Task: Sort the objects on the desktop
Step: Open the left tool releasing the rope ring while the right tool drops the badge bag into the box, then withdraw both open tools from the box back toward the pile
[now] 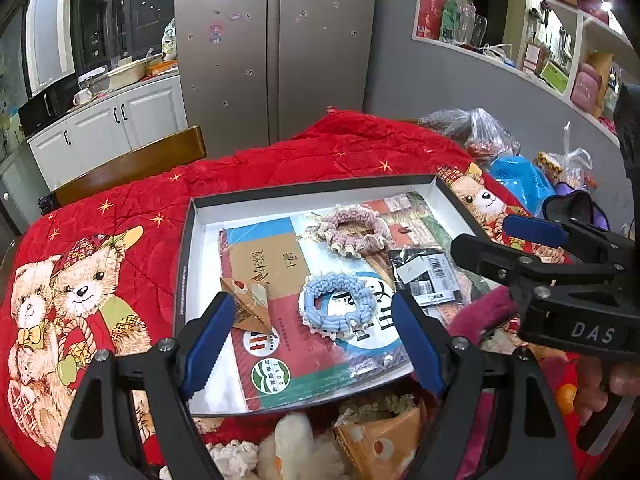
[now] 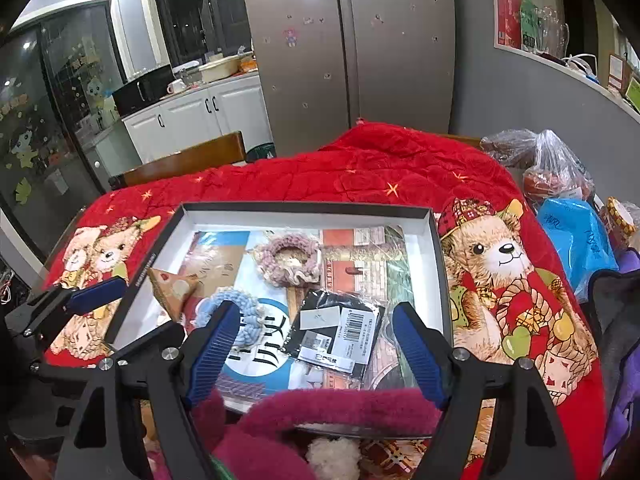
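**Both grippers open over the tray**

A shallow box tray [image 1: 188, 248] sits on a red quilt [image 1: 320, 152] printed with bears, which covers the bench. Flat in the tray lie books [image 1: 280, 344], and on them rest a blue scrunchie [image 1: 340, 308], a pink scrunchie [image 1: 352, 230] farther back, a small triangular packet [image 1: 250, 300] to the left, and a black packaged item with a barcode label [image 1: 430, 276] to the right.

The left gripper [image 1: 312, 336] hangs above the tray's near edge with its jaws spread wide and nothing between the pads; the blue scrunchie shows through the gap. The right gripper [image 2: 316, 352] is also wide open and empty, over the black packaged item. A maroon fuzzy cloth [image 2: 340, 404] lies at the tray's near edge.
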The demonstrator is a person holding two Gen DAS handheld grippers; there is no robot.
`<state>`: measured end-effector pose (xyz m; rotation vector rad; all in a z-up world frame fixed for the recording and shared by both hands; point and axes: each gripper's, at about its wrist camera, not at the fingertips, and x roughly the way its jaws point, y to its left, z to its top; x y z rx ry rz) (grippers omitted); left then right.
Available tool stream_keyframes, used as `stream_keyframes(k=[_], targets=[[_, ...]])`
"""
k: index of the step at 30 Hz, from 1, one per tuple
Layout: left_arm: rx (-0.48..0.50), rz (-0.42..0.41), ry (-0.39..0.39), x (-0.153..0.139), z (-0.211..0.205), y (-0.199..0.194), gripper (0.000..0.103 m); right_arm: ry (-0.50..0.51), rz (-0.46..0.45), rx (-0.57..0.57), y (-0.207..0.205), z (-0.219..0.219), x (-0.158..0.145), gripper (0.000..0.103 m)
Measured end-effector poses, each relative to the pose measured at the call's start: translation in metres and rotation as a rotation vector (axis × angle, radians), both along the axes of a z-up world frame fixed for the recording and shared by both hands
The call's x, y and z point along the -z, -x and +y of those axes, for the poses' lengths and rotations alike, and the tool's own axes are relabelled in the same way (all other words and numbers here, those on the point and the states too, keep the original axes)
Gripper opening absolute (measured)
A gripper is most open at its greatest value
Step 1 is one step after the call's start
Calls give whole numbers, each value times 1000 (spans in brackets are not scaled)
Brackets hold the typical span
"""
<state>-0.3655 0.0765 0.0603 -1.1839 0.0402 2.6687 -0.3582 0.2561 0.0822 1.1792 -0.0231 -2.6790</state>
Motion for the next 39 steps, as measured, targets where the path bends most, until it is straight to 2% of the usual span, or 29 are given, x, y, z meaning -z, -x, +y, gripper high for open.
stream_keyframes(k=[5, 12, 14, 16, 21, 24, 26, 28, 34, 39], targets=[[-9, 59, -28, -32, -12, -30, 81, -8, 57, -9, -18, -3, -25, 81], [-55, 93, -120, -65, -58, -100, 83, 9, 173, -45, -85, -9, -64, 81], [-81, 87, -148, -65, -74, -125, 83, -18, 221, -50, -106, -10, -67, 81], [-107, 98, -145, -62, -84, -150, 83, -30, 238, -49, -125, -8, -62, 81], [-145, 76, -149, -33, -99, -201, 84, 48, 255, -15, -174, 9, -41, 81], [-141, 83, -102, -19, -95, -219, 84, 61, 256, -13, -202, 14, -26, 81], [-136, 81, -73, -14, -90, -223, 84, 25, 259, -22, -211, 12, -24, 81], [-114, 69, -80, -12, -85, -221, 84, -18, 281, -30, -219, 8, -25, 81], [-79, 74, -46, -10, -71, -211, 84, -1, 261, -93, -217, 0, -26, 81], [-61, 39, -51, -1, -70, -194, 84, -17, 224, -154, -207, -11, -16, 81]])
